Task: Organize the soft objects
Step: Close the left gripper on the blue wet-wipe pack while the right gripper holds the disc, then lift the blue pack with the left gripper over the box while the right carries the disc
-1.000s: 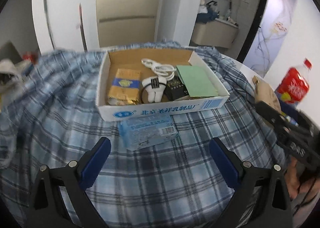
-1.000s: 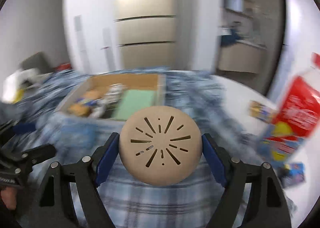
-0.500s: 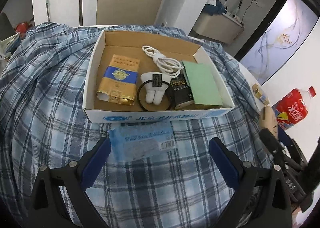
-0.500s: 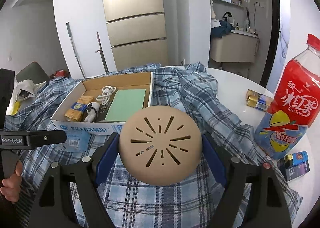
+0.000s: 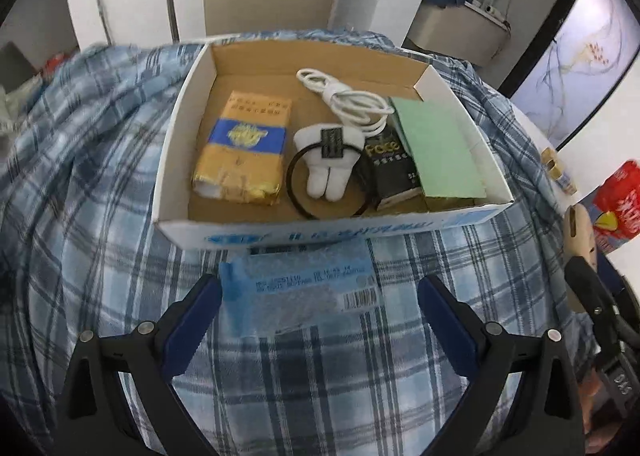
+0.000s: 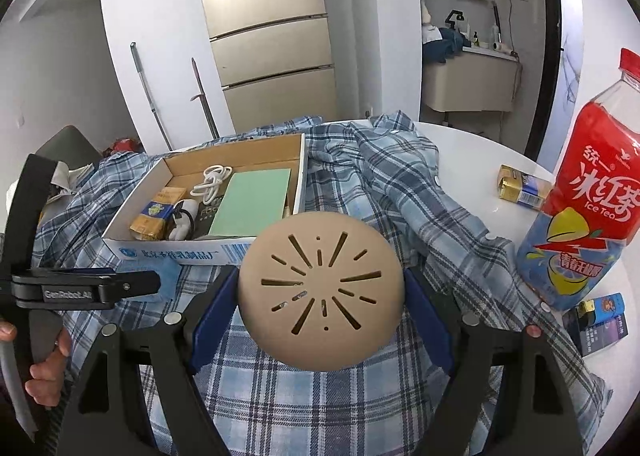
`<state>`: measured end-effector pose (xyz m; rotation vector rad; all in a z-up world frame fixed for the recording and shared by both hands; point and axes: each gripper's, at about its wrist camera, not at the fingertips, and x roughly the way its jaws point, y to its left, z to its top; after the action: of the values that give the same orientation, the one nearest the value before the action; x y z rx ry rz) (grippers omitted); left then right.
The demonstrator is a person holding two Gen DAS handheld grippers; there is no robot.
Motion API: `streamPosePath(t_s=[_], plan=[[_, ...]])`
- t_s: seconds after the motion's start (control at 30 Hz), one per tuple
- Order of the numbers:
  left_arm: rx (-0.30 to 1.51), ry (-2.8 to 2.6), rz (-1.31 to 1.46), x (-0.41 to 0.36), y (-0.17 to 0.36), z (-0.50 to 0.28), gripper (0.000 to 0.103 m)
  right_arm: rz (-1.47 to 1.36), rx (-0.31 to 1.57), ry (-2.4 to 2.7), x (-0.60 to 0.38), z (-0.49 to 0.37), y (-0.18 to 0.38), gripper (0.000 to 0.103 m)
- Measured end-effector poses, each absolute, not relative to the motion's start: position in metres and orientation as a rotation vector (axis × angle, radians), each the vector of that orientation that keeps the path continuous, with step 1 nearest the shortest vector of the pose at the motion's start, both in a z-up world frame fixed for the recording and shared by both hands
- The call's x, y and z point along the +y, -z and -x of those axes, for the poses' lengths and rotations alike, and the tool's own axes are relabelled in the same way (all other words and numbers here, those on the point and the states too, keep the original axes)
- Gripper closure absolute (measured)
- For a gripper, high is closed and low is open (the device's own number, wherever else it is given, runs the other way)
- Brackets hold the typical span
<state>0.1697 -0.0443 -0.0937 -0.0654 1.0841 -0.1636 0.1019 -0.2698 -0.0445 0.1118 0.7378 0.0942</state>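
My right gripper (image 6: 320,290) is shut on a tan round soft bun (image 6: 320,288) with dark slits, held above the plaid cloth (image 6: 384,192). The bun's edge (image 5: 579,232) shows at the right of the left wrist view. My left gripper (image 5: 318,296) stands open just over the cloth, and a blue tissue pack (image 5: 300,288) lies between its fingers, untouched. Behind the pack is an open cardboard box (image 5: 176,160). It holds a gold-and-blue packet (image 5: 244,152), a white plush tooth (image 5: 326,160) with a black hair band, a white cable (image 5: 348,104), a black packet (image 5: 390,168) and a green pad (image 5: 436,148).
A red ice tea bottle (image 6: 584,192) stands on the white table (image 6: 472,152) at the right, with a small gold carton (image 6: 520,186) behind it and small dark boxes (image 6: 598,320) in front. A hand (image 6: 44,372) holds the left gripper's handle. A fridge stands behind.
My left gripper has come forward and down, so the blue tissue pack now lies between its fingers. The right gripper keeps the bun and has settled from a blurred swing.
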Motion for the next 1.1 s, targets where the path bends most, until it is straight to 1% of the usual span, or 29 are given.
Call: streamPosePath(t_s=[0.23, 0.43, 0.5, 0.57, 0.63, 0.73, 0.83, 1.1], plan=[[1.112, 0.139, 0.024, -0.052, 0.097, -0.177, 0.003, -0.138, 0.769, -0.102, -0.273, -0.106, 0.048, 0.022], [1.135, 0.106, -0.02, -0.061, 0.107, -0.183, 0.003, -0.095, 0.763, -0.123, -0.265, -0.103, 0.047, 0.022], [1.139, 0.105, -0.012, -0.061, 0.108, -0.185, 0.008, -0.097, 0.757, -0.122, -0.265, -0.102, 0.046, 0.022], [1.145, 0.1, -0.016, -0.061, 0.109, -0.186, 0.017, -0.104, 0.759, -0.121, -0.267, -0.102, 0.047, 0.022], [1.146, 0.099, -0.02, -0.06, 0.11, -0.186, 0.018, -0.105, 0.767, -0.122, -0.267, -0.104, 0.047, 0.022], [1.134, 0.104, -0.047, -0.062, 0.107, -0.183, 0.024, -0.105, 0.771, -0.122, -0.267, -0.104, 0.048, 0.022], [1.127, 0.113, -0.065, -0.064, 0.106, -0.177, 0.026, -0.104, 0.772, -0.124, -0.267, -0.104, 0.048, 0.022], [1.123, 0.117, -0.084, -0.065, 0.11, -0.173, 0.026, -0.113, 0.787, -0.122, -0.269, -0.106, 0.049, 0.022]])
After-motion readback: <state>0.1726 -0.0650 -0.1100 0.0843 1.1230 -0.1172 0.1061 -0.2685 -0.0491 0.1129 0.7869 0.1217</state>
